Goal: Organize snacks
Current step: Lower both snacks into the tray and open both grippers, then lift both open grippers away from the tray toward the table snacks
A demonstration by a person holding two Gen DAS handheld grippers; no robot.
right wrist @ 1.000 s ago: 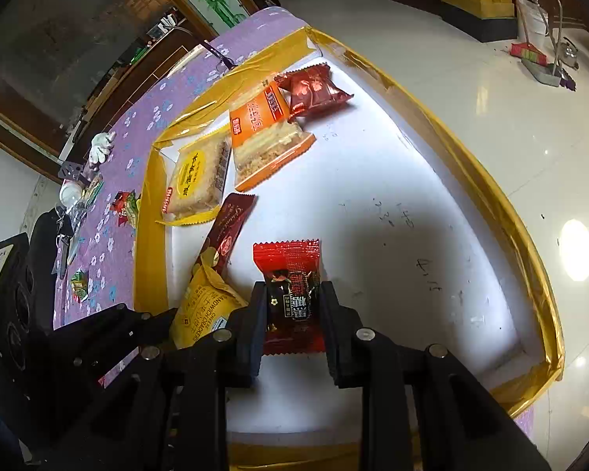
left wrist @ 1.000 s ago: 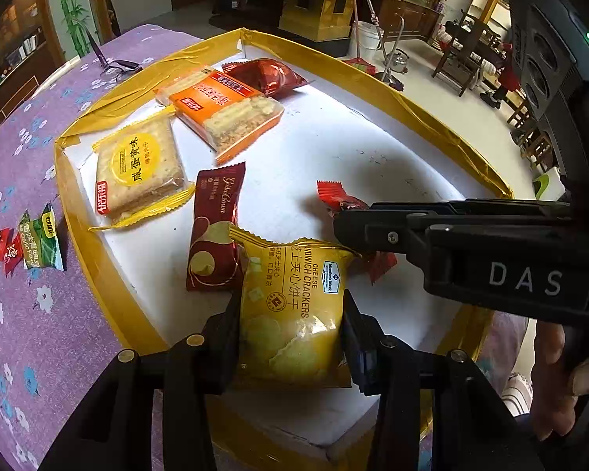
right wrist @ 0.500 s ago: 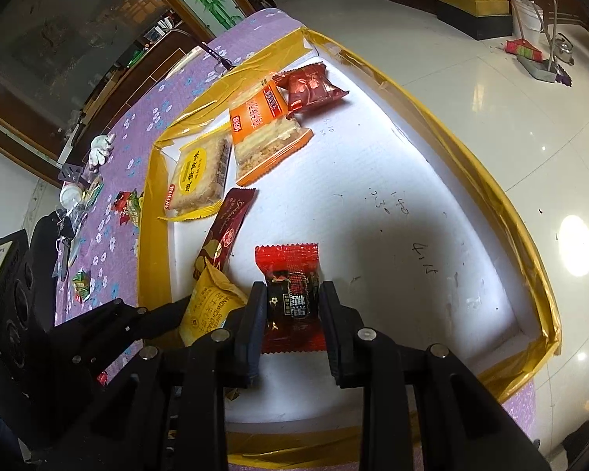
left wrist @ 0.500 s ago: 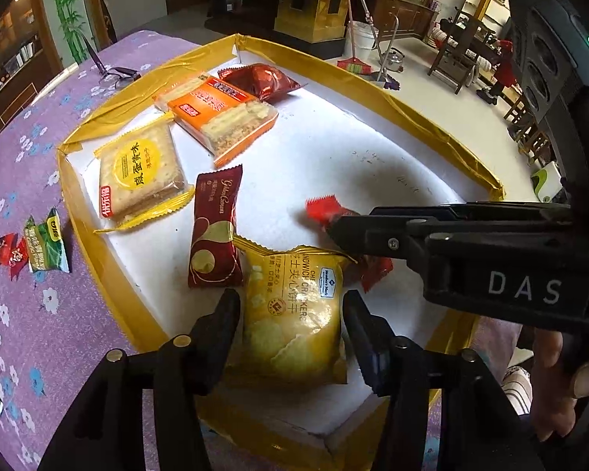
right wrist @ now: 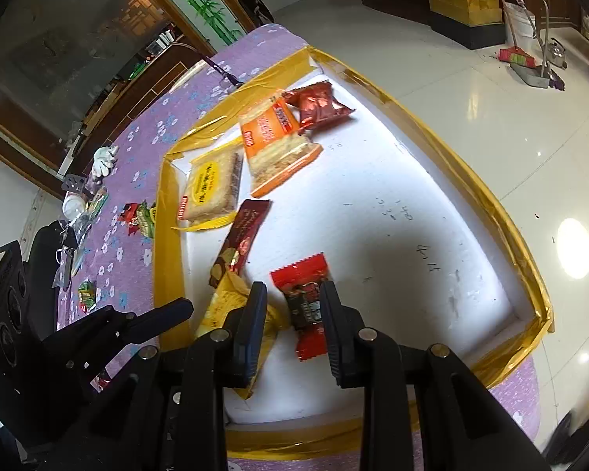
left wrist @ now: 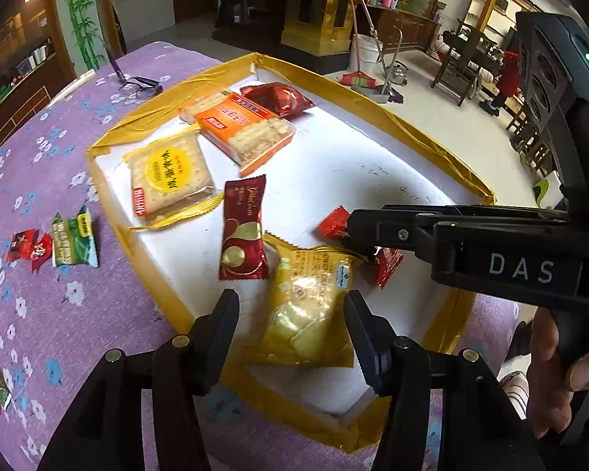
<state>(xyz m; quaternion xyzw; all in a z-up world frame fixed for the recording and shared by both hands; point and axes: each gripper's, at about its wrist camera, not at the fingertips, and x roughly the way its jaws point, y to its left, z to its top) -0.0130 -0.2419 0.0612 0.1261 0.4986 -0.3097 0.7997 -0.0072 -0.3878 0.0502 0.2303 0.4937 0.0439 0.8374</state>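
A white tray with a taped yellow rim [left wrist: 137,243] lies on the purple flowered cloth. A yellow cheese-cracker pack [left wrist: 310,306] rests flat on its near corner. My left gripper [left wrist: 290,325] is open and straddles that pack, with both fingers clear of its sides. In the right wrist view, my right gripper [right wrist: 292,310] stands narrow and shut on a small red candy packet [right wrist: 304,302], which sits askew between the fingers, low over the tray. The cracker pack [right wrist: 231,298] shows just left of it. From the left wrist view, the right gripper's fingers [left wrist: 357,231] cover the middle of the red packet [left wrist: 388,271].
Also in the tray are a dark red bar [left wrist: 243,231], a yellow cracker pack [left wrist: 169,176], an orange pack [left wrist: 243,125] and a red pouch [left wrist: 278,98]. Green and red candies [left wrist: 74,241] and spectacles [left wrist: 137,82] lie on the cloth. A hand [left wrist: 561,373] holds the right gripper.
The left jaws have spread off the yellow cracker pack, which now lies loose on the tray. The red packet has skewed between the right fingers.
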